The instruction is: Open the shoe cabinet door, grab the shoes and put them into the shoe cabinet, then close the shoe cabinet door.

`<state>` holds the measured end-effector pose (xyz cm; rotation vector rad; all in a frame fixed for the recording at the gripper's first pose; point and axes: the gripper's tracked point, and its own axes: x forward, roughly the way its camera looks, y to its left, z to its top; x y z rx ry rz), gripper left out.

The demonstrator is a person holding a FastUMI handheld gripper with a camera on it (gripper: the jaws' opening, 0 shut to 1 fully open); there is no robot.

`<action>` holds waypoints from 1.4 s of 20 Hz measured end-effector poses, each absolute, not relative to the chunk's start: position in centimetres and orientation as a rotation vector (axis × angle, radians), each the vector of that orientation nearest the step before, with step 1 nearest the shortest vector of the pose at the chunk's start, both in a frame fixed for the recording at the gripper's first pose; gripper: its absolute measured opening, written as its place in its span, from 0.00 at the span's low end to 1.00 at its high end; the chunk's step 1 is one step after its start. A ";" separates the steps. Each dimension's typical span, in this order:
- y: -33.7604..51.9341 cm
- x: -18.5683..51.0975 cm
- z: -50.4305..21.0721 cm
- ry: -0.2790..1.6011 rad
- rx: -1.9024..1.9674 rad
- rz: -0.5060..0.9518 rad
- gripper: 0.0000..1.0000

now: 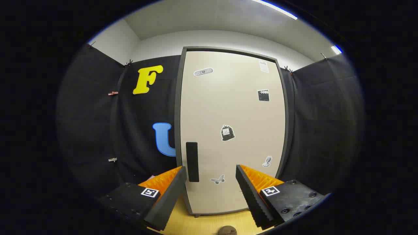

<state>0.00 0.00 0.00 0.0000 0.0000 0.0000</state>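
The gripper holds its fingers spread before the closed shoe cabinet door, a stiff, probably light panel best pulled by its dark vertical handle.

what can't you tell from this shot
Gripper view:
- Inside of the shoe cabinet: hidden by its closed door.
- Dark round object on the floor: cut off, unidentifiable.
- Stickers: too small to read.
- Gripper: open, fingers apart before the handle.
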 end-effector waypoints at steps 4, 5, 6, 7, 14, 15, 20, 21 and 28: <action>0.6 0.0 0.0 -0.002 0.011 0.046 0.98; 0.6 -0.1 0.0 -0.005 0.011 0.048 0.98; 0.5 -0.1 0.0 -0.006 0.010 0.048 0.98; 0.5 -0.1 0.0 -0.004 0.009 0.048 0.98; 0.0 0.1 -0.3 0.001 0.005 0.038 0.98; 0.1 0.3 -0.4 0.004 0.005 0.036 0.98; 0.6 1.7 -1.2 0.015 0.012 0.038 0.98; 0.9 2.2 -1.4 0.017 0.015 0.042 0.98; 2.9 7.7 -3.4 0.050 0.038 0.050 0.98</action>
